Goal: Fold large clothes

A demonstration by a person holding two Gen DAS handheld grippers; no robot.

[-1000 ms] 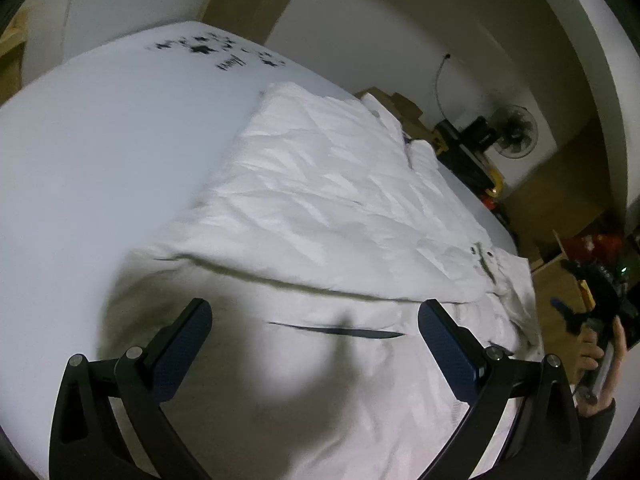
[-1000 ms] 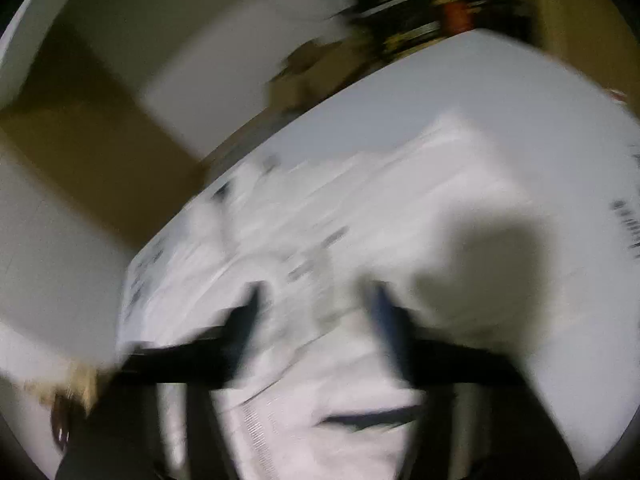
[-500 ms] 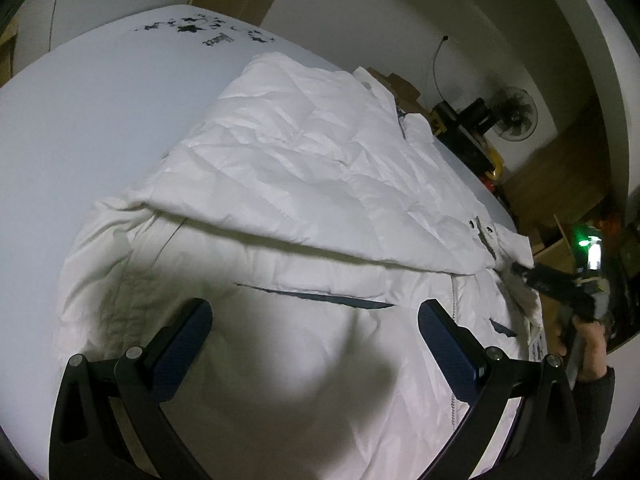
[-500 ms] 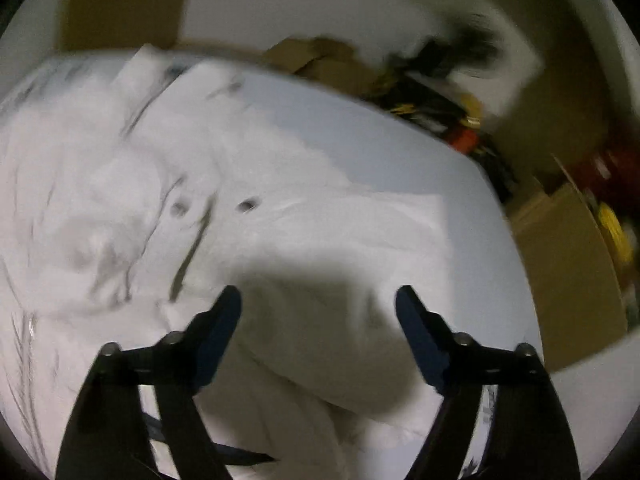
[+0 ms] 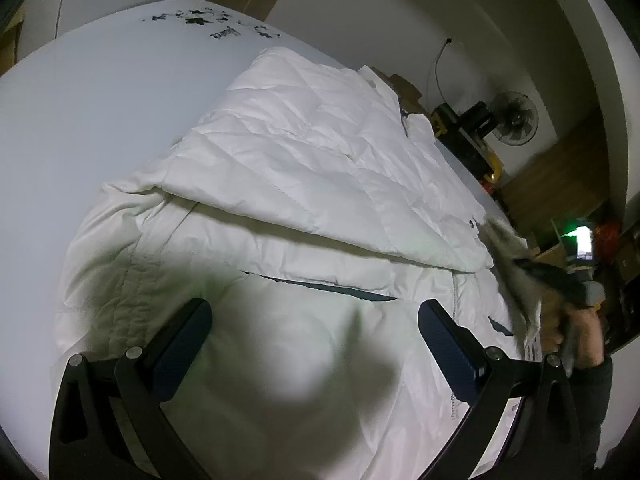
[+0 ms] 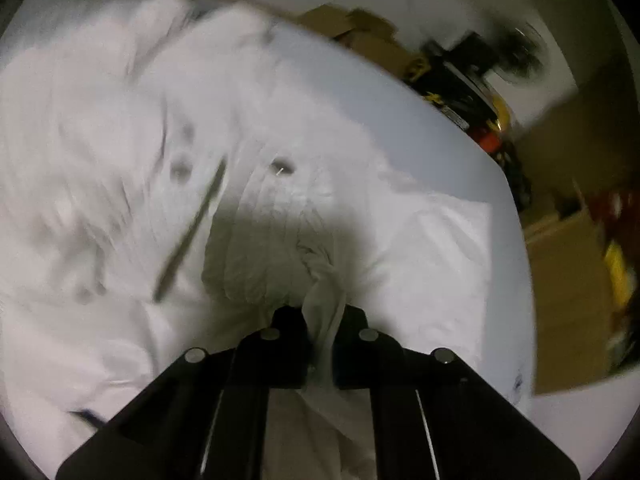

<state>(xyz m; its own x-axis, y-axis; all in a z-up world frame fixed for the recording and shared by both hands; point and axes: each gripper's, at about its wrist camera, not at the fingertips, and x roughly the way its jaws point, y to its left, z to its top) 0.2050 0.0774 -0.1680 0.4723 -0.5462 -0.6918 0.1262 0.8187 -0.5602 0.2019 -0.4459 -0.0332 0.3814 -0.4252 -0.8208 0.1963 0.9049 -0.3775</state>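
Observation:
A large white quilted jacket (image 5: pixel 320 168) lies spread on a white bed (image 5: pixel 80 100), one half folded over the other. A dark pocket slit (image 5: pixel 320 286) shows on its lower panel. My left gripper (image 5: pixel 314 330) is open and empty, hovering just above the jacket's lower part. In the right wrist view my right gripper (image 6: pixel 320 322) is shut on a bunched fold of the white jacket (image 6: pixel 280 232). The right gripper also shows in the left wrist view (image 5: pixel 536 272), at the jacket's right edge, lifting fabric. The right view is motion-blurred.
The bed's right edge (image 6: pixel 500 184) runs close to the right gripper. Beyond it stand cardboard boxes (image 6: pixel 568 280), a floor fan (image 5: pixel 514 118) and dark and yellow gear (image 5: pixel 468 136) by the wall. Black print marks the sheet's far end (image 5: pixel 208 24).
My right gripper has shut on the jacket's edge fabric; it was open half a second ago. The left gripper has stayed open, shifting slightly over the jacket.

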